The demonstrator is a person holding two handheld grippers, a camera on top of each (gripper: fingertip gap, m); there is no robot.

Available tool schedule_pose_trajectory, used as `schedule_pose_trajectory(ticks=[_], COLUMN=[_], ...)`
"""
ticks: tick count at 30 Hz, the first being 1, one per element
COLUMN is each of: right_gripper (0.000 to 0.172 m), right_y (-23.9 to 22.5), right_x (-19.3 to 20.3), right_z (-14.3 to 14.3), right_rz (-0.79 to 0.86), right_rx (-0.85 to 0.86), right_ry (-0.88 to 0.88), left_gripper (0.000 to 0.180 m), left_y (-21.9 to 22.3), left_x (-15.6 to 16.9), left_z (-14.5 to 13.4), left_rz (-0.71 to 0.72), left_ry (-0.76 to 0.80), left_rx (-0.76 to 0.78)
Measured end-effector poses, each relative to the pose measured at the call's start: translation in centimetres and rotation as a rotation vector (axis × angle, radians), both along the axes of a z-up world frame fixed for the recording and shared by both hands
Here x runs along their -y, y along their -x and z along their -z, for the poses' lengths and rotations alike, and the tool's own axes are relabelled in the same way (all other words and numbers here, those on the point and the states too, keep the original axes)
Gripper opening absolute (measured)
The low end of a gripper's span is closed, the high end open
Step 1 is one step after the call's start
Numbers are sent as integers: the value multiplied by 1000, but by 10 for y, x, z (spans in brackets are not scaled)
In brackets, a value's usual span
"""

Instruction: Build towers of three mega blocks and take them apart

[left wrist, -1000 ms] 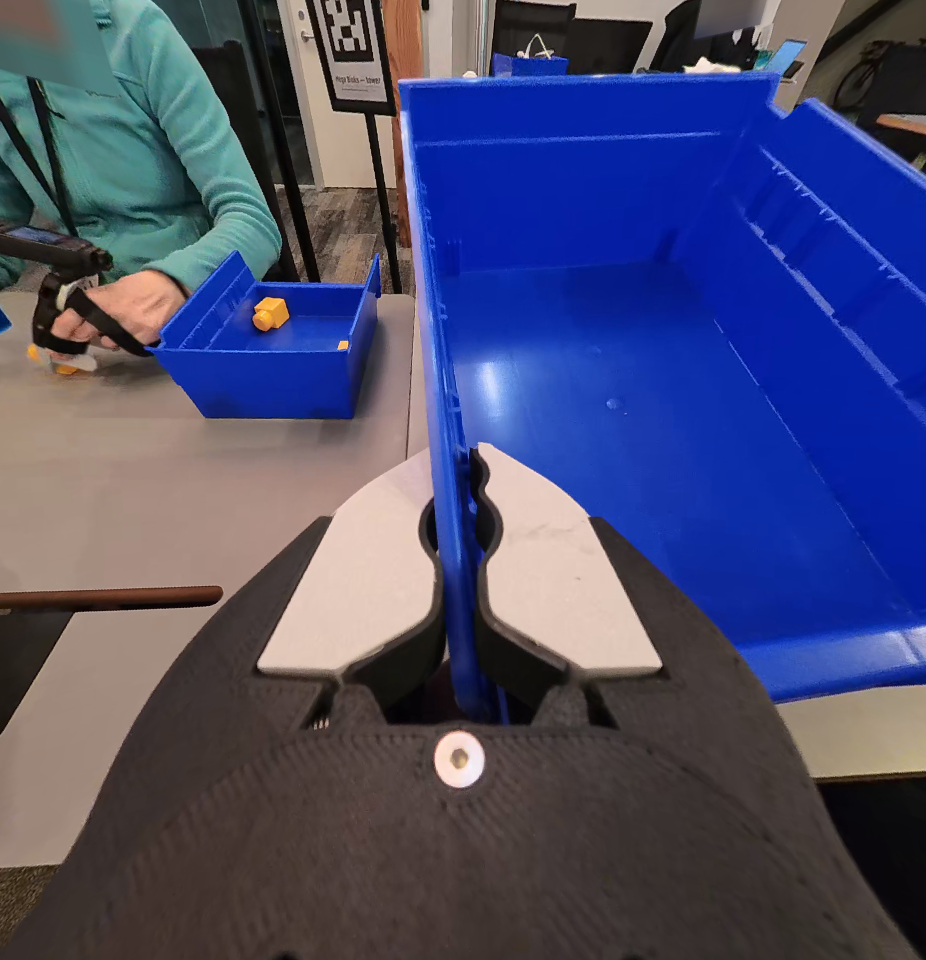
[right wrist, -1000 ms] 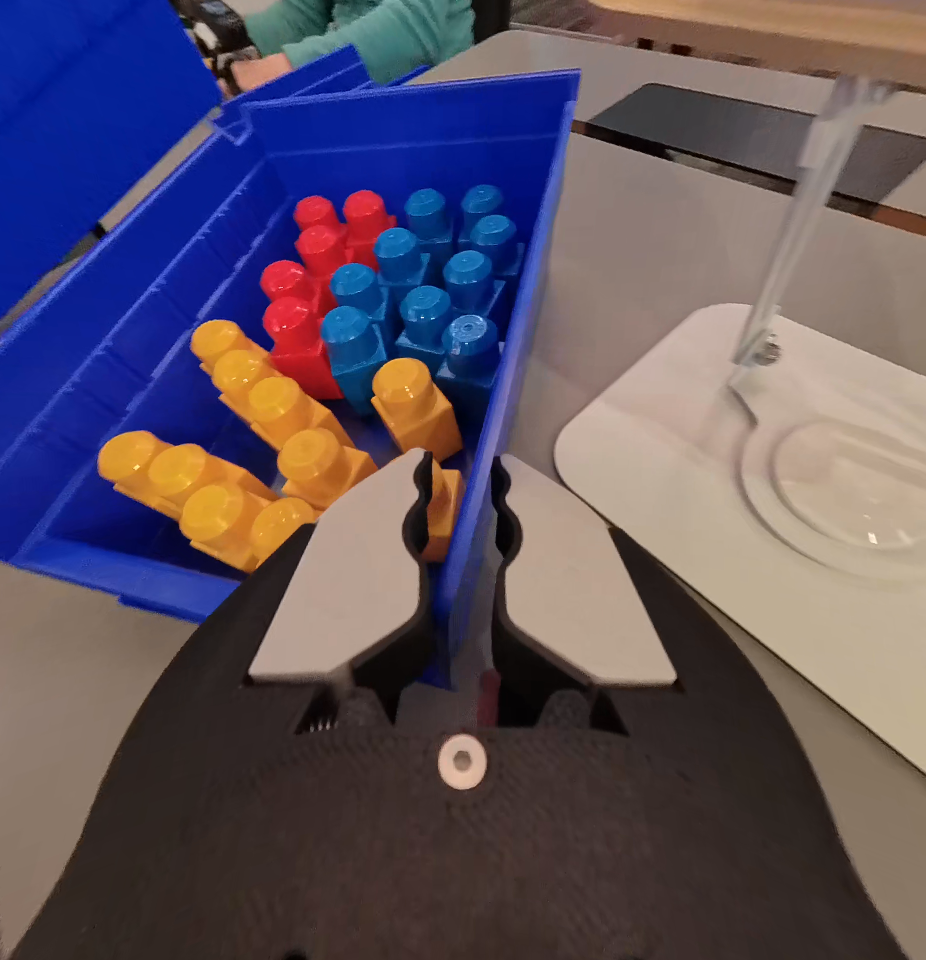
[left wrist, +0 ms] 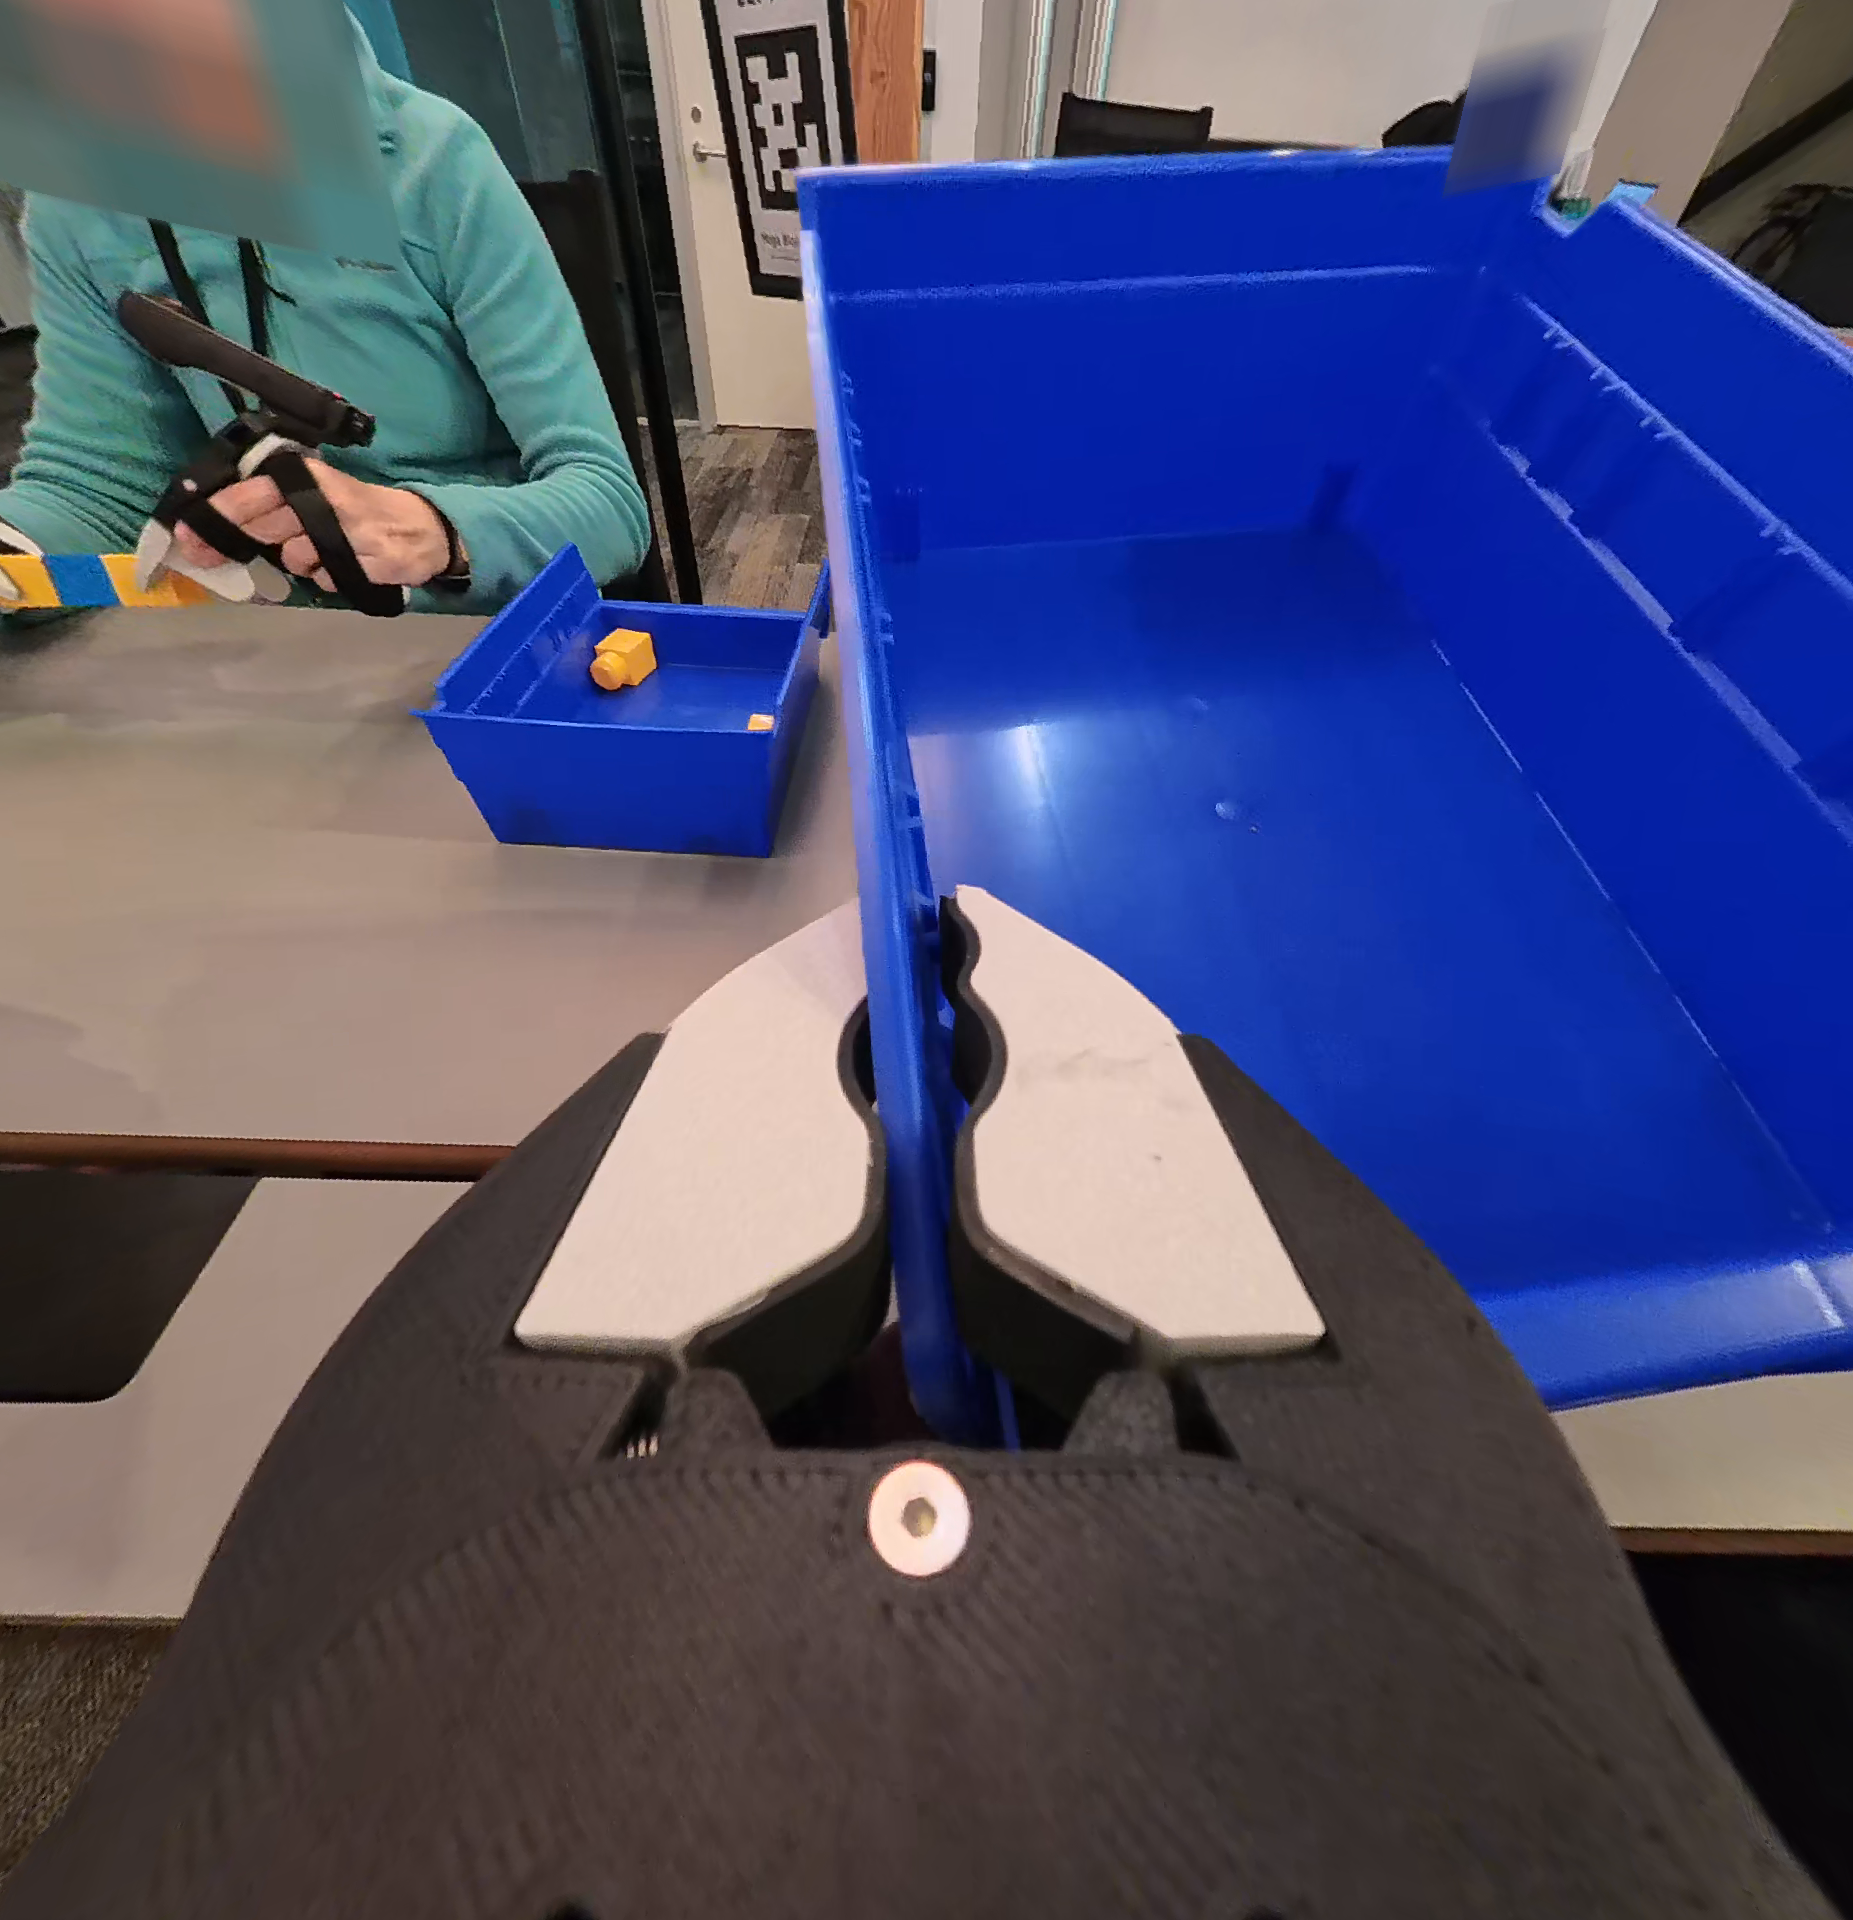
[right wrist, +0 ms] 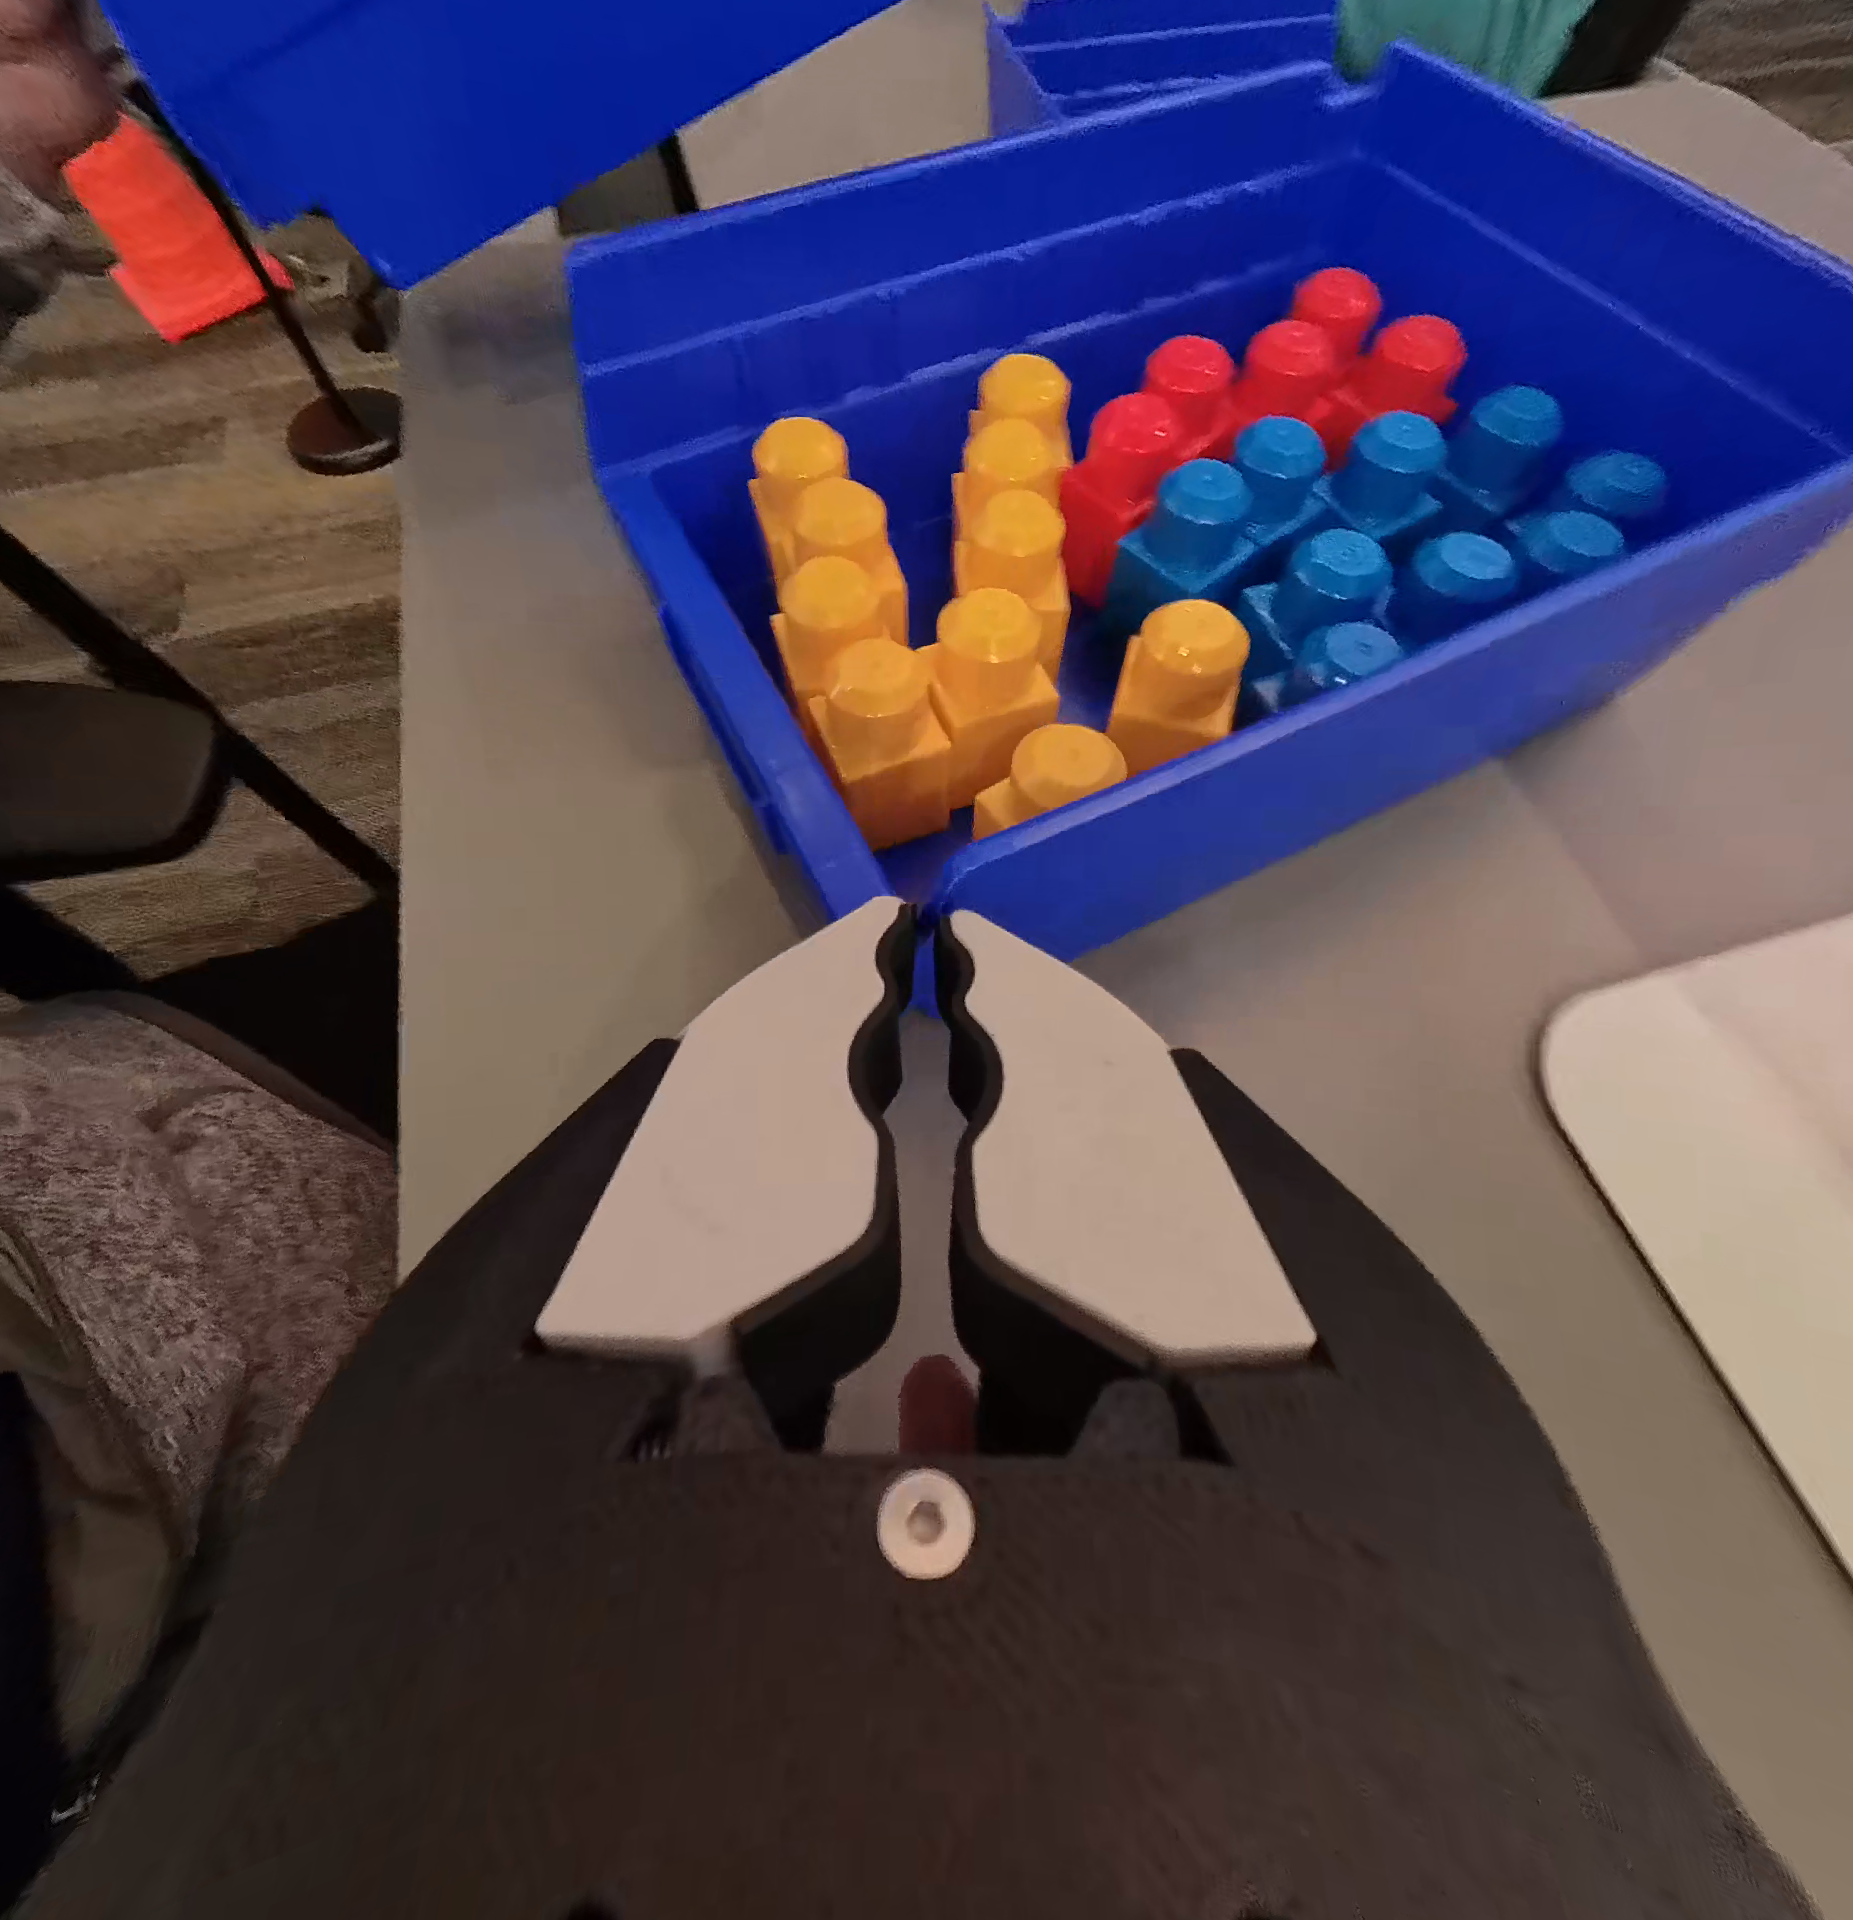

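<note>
Left wrist view, left to right. We see a person in a teal top (left wrist: 309,343) at the far side of the grey counter (left wrist: 278,935), holding another gripper tool (left wrist: 257,499) on a yellow and blue block stack (left wrist: 80,582). Next comes a small blue bin (left wrist: 631,769) with one yellow block (left wrist: 623,659) lying in it. Right of that, the left gripper (left wrist: 917,997) is clamped on the near side wall of a large blue bin (left wrist: 1421,831); one of its fingers (left wrist: 1057,1039) sits inside the wall, the other outside. The large bin looks tilted, its interior bare.

Right wrist view, left to right. We note an orange object (right wrist: 163,239) at the upper left, beside the underside of the large bin. The right gripper (right wrist: 924,935) has its fingers clenched together at the near corner of the block bin (right wrist: 1317,862), which stands on the counter; whether they pinch the corner we cannot tell. Inside stand yellow blocks (right wrist: 901,665) on the left, red blocks (right wrist: 1286,374) behind and blue blocks (right wrist: 1421,520) on the right. A white board (right wrist: 1732,1122) lies at the far right.
</note>
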State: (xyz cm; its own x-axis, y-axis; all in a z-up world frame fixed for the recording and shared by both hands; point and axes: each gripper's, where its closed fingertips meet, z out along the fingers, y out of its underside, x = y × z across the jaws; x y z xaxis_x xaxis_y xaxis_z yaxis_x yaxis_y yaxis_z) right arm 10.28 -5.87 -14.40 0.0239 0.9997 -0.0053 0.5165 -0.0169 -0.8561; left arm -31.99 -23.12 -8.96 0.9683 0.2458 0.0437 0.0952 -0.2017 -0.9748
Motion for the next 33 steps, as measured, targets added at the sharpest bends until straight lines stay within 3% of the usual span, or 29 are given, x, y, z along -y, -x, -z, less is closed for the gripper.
schedule_pose_trajectory(ticks=[3, 8, 11, 15, 24, 33], right_gripper=[4, 3, 0, 0, 0, 0], right_y=[23, 33, 32, 43, 73, 104], right_x=[16, 27, 60, 90, 79, 80], right_z=[1, -4, -21, -10, 32, 39], right_rz=[-52, -89, -213, -353, -426, -425], right_rx=[-42, -25, -99, -64, 32, 61], right_ry=[35, -131, -237, -339, -399, -480], left_gripper=[6, 6, 6, 6, 6, 6], left_y=[3, 6, 9, 10, 8, 11], left_x=[4, 11, 13, 14, 15, 16], left_z=[-3, -6, -7, -5, -8, -6], left_rz=[-8, -17, -23, -23, -14, -19], left_ry=[-9, -21, -25, -25, -38, -33], left_rx=[-1, 0, -2, 4, 8, 9])
